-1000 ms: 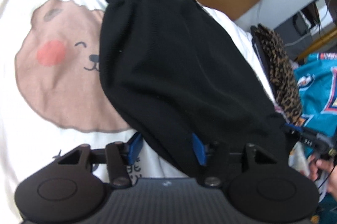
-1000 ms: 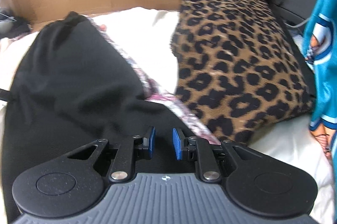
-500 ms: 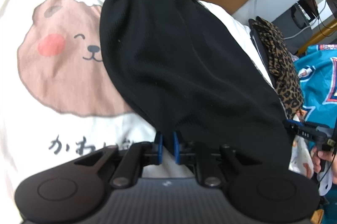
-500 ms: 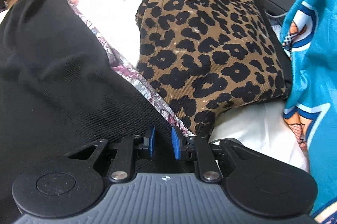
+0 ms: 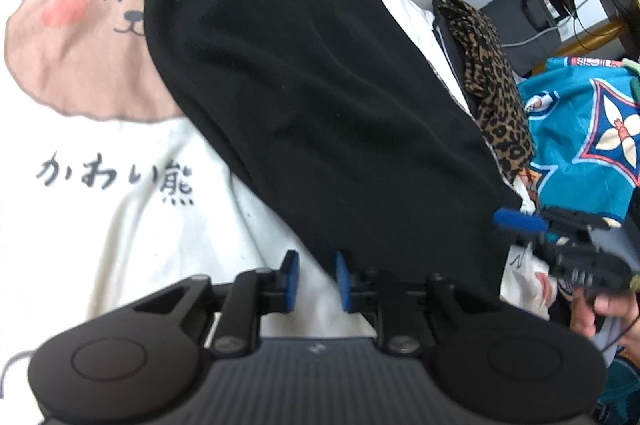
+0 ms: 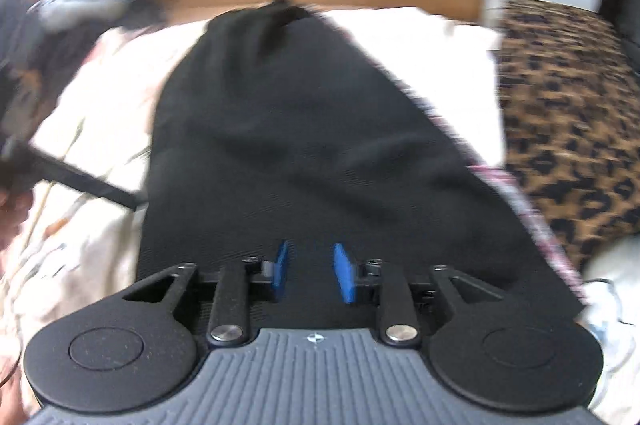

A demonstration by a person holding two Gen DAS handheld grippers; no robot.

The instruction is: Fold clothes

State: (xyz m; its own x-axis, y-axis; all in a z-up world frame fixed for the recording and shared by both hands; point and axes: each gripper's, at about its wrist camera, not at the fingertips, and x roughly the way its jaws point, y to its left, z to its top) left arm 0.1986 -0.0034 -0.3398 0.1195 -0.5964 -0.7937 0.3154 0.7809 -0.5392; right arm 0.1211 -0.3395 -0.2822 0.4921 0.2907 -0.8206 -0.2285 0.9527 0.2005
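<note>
Black garment soft, limp, prob. light; take by near hem corners. L gripper & R gripper: jaws apart, empty.

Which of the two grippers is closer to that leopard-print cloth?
The right gripper. It hangs over the near end of the black garment, with the leopard-print cloth just off to its right. The left gripper is at the garment's opposite edge, farther away.
</note>
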